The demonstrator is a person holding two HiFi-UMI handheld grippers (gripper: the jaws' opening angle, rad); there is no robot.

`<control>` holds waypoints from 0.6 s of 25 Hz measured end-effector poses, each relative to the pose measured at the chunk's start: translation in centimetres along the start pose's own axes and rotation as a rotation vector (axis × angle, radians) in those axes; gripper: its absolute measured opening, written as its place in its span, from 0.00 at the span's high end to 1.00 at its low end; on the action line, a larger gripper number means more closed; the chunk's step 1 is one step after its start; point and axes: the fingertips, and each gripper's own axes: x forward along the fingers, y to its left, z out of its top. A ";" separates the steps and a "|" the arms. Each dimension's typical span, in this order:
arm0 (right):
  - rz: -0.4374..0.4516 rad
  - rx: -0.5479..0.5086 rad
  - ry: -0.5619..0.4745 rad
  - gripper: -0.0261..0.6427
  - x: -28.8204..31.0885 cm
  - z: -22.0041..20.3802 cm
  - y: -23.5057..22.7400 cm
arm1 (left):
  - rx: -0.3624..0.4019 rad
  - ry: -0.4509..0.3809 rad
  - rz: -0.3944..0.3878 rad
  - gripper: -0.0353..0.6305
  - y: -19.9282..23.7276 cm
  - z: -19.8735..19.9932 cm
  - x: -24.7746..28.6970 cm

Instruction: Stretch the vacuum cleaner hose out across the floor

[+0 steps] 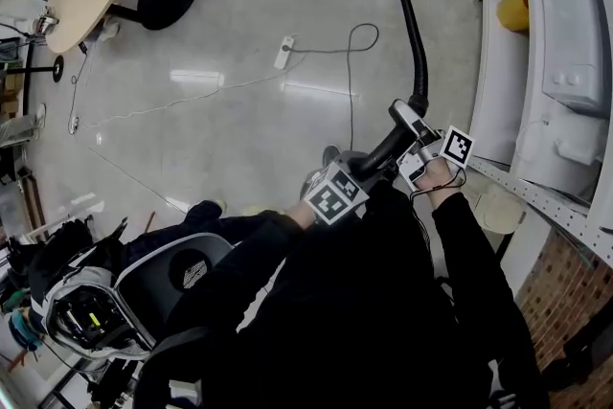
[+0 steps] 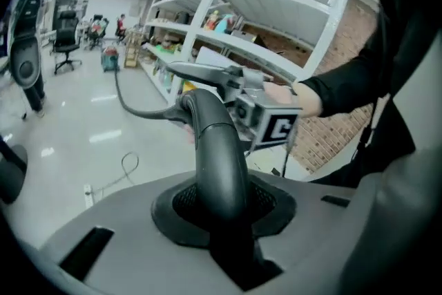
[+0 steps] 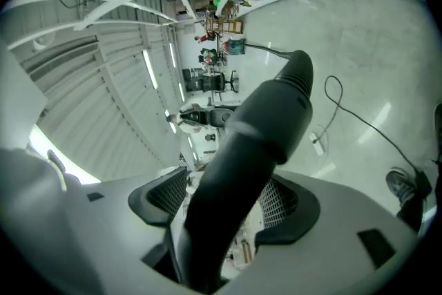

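The black hose (image 1: 405, 5) trails from the top of the frame down to its stiff bent handle (image 1: 381, 151), right of centre. Light and floppy, I'd guess, so hold that handle: the left gripper (image 2: 221, 214) pinches it in its fingers, while the right gripper (image 3: 228, 211) has fingers spread around it.

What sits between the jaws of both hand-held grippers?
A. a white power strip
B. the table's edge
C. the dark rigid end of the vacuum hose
C: each gripper view shows the hose end running between the jaws of the left gripper and the right gripper.
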 end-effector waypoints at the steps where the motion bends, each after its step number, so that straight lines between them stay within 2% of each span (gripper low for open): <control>1: -0.040 -0.008 0.031 0.51 -0.3 -1.6 -1.1 | -0.054 0.036 0.012 0.79 1.0 -0.7 0.0; 3: -0.131 -0.055 0.094 0.51 -1.6 -4.6 -3.1 | -0.177 0.100 0.044 0.79 3.3 -2.3 -0.1; 5: -0.256 -0.145 0.158 0.51 -3.2 -7.1 -5.1 | -0.350 0.091 0.038 0.79 5.4 -3.4 -0.2; 6: -0.325 -0.197 0.192 0.51 -4.1 -7.9 -5.9 | -0.482 0.043 0.000 0.79 6.2 -3.5 -0.1; 8: -0.425 -0.287 0.257 0.51 -5.6 -9.1 -7.1 | -0.817 -0.115 -0.149 0.80 6.9 -2.9 0.1; 9: -0.447 -0.311 0.279 0.51 -6.1 -9.4 -7.4 | -0.972 -0.202 -0.230 0.80 7.1 -2.5 0.2; 10: -0.452 -0.323 0.290 0.51 -6.3 -9.6 -7.5 | -1.087 -0.273 -0.291 0.80 7.3 -2.2 0.3; 12: -0.436 -0.338 0.292 0.51 -6.5 -9.4 -7.4 | -1.203 -0.347 -0.345 0.80 7.8 -2.3 0.8; 15: -0.400 -0.341 0.274 0.51 -6.8 -8.9 -7.5 | -1.318 -0.370 -0.378 0.80 8.3 -3.3 2.3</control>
